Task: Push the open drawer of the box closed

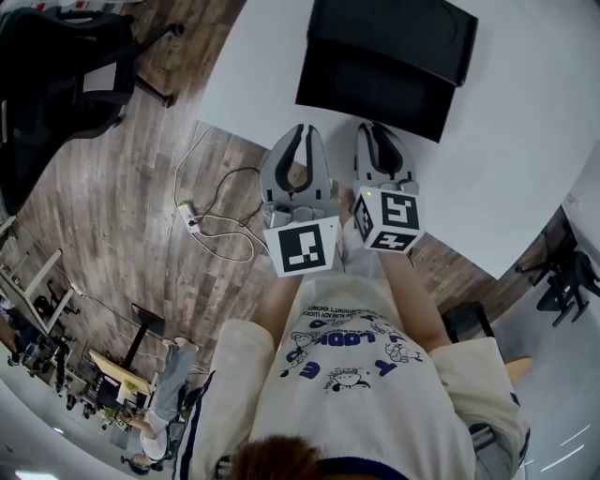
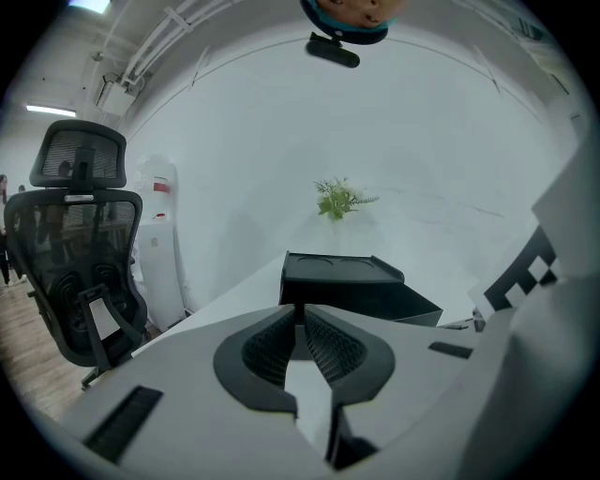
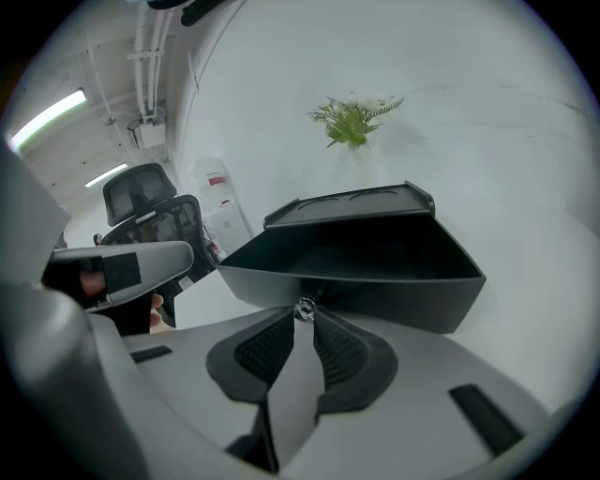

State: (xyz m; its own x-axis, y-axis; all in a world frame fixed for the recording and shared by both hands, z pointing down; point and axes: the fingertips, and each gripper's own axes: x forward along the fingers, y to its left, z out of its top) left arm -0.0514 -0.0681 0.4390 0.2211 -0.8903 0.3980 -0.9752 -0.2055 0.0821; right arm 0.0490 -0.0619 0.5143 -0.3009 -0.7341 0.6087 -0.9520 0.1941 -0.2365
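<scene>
A black box point(image 1: 398, 28) stands on the white table point(image 1: 525, 141) with its drawer point(image 1: 370, 94) pulled out toward me. In the right gripper view the open drawer point(image 3: 375, 272) fills the middle, and a small silver knob point(image 3: 304, 309) sits on its front. My right gripper point(image 3: 305, 315) has its tips pinched on that knob; in the head view this right gripper point(image 1: 377, 127) meets the drawer front. My left gripper point(image 1: 302, 129) hangs just left of the drawer, over the table edge. Seen from its own camera, the left gripper point(image 2: 301, 307) is shut on nothing, with the box point(image 2: 342, 281) beyond it.
A black office chair point(image 1: 56, 56) stands on the wood floor at the left, also the chair point(image 2: 80, 253) in the left gripper view. Cables and a power strip point(image 1: 192, 220) lie on the floor near the table edge. A small green plant point(image 3: 354, 119) stands behind the box.
</scene>
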